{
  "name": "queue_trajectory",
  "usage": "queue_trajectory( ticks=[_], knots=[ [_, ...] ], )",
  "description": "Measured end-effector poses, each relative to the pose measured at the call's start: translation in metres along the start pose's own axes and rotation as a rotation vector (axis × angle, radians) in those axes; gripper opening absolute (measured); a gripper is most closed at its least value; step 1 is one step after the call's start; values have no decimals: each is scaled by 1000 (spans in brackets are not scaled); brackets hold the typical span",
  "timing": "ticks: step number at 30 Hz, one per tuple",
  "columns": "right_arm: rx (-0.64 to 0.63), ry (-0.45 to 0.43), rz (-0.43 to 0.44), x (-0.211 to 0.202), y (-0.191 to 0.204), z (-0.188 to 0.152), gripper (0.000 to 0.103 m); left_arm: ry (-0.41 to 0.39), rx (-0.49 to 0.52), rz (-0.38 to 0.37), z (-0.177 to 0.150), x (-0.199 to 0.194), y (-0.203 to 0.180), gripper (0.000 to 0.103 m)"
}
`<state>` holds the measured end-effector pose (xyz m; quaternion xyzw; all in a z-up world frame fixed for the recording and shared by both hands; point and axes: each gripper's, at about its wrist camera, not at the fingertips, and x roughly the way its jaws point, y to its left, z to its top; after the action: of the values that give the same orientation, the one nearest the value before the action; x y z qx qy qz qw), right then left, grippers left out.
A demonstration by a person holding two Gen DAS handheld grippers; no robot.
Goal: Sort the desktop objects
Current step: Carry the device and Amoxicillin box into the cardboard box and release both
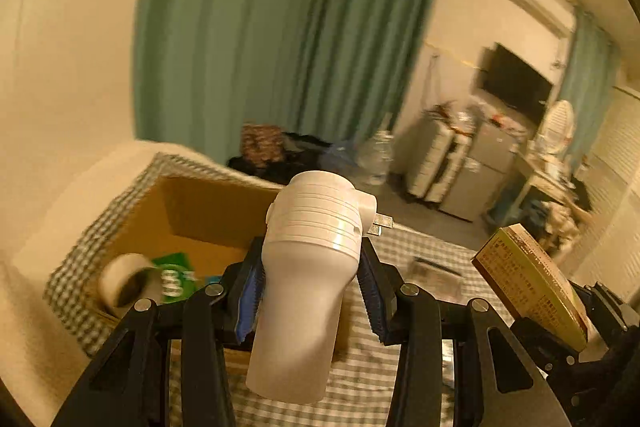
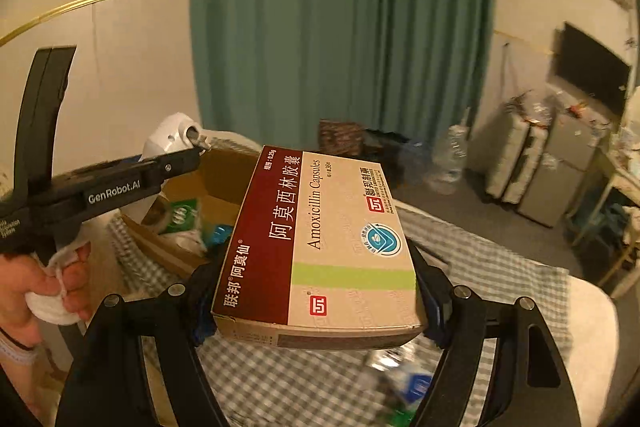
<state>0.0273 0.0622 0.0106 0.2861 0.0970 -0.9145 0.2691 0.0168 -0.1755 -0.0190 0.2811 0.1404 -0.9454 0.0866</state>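
Right gripper [image 2: 316,291] clamping flat maroon-and-beige cardboard box [image 2: 324,247] labelled "Amoxicillin Capsules", left gripper [image 1: 310,287] marked "GenRobot.AI" clenched on white plastic device [image 1: 308,275], both near open brown cardboard carton [image 1: 200,219]

Below my fingers [image 1: 256,279] lies a surface under a green-and-white checked cloth [image 1: 360,379]; whether it is a bed or a counter I cannot tell. On the cloth stands 1 open cardboard box [image 1: 208,211], its flaps up, toward the left. Nearer me, on the same cloth, lie a few small packets [image 2: 404,383], too blurred to name. At the far edge I see 2 small silvery pieces [image 1: 380,225] lying flat
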Motion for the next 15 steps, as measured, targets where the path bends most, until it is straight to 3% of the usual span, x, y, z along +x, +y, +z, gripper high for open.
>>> queue_trajectory(
  ticks=[6,12,14,15],
  knots=[
    [-49,68,74,74,43,18,77,48,-41,88,-4,41,58,45],
    [-49,153,114,148,67,14,77,106,-67,151,-25,77,82,45],
    [-45,150,152,156,69,9,77,118,-91,156,-29,82,86,50],
    [-43,147,162,161,70,10,78,123,-99,162,-31,83,85,60]
  ],
)
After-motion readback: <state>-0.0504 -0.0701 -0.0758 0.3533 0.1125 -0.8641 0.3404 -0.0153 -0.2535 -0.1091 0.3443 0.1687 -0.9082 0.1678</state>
